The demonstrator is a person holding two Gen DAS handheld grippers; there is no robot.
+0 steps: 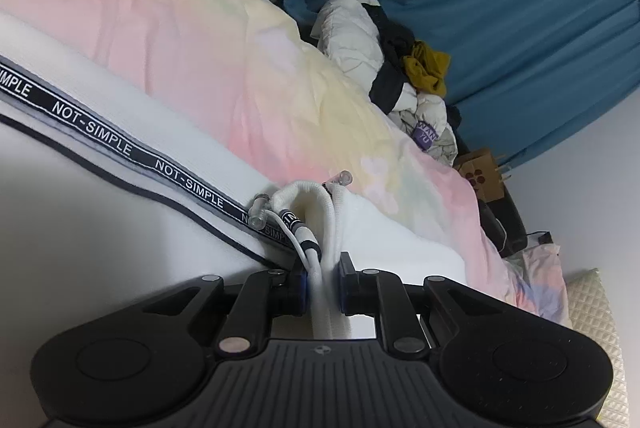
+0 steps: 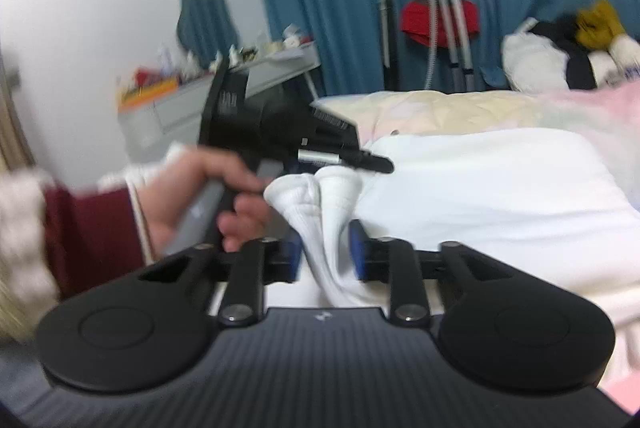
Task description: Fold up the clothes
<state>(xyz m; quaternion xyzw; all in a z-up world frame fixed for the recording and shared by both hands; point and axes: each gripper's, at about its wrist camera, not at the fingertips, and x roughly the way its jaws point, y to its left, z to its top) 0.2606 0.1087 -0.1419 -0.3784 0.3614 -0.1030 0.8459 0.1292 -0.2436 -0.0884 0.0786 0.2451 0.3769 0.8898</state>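
My left gripper (image 1: pixel 323 282) was clamped on the white garment (image 1: pixel 120 196) by its ribbed edge and drawstring; my right gripper (image 2: pixel 324 254) pinched a bunched white fold, probably the same garment, right wrist view blurred. Garment lay across the pastel bedspread (image 1: pixel 180 28)

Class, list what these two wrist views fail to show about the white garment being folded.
- Left wrist: white garment with black lettered tape, its shape cut off by the frame edge.
- Right wrist: motion blur hides the garment's detail; the hand and left gripper cover its near edge.
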